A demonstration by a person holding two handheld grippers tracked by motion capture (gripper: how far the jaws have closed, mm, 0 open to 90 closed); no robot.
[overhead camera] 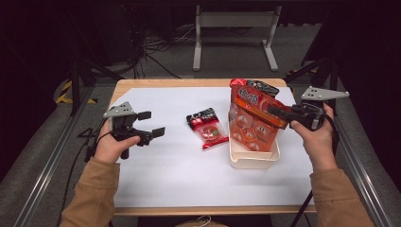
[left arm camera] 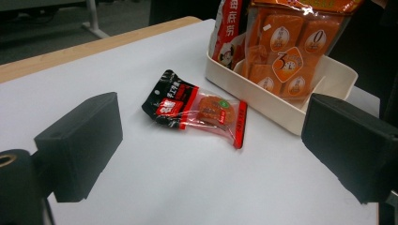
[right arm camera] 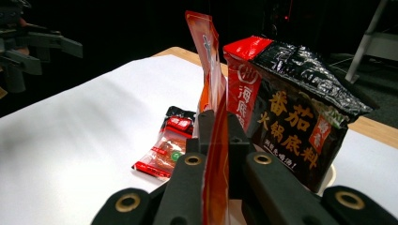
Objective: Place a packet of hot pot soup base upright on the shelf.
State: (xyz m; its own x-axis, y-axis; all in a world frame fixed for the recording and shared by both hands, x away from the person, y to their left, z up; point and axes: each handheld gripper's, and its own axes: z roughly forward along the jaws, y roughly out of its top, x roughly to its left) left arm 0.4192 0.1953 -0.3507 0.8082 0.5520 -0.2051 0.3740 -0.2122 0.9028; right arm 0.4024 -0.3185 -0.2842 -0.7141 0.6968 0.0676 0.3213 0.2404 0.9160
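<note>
While the left claw (overhead camera: 150, 124) gapes empty, the right claw (overhead camera: 279, 112) pinches the orange packet (overhead camera: 253, 124) over the tub (overhead camera: 253, 161).

The tray (overhead camera: 253, 161) sits right of center on the table (overhead camera: 165, 175), with 2 packs standing in it: orange pack (overhead camera: 253, 125) in front, dark pack (overhead camera: 260, 86) behind. Small packet (overhead camera: 207, 127) lies just left of the tray.

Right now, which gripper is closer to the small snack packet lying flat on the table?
Left. The left gripper, open, hovers just beside the small snack packet; the right gripper clamps the orange bag over the tray.
</note>
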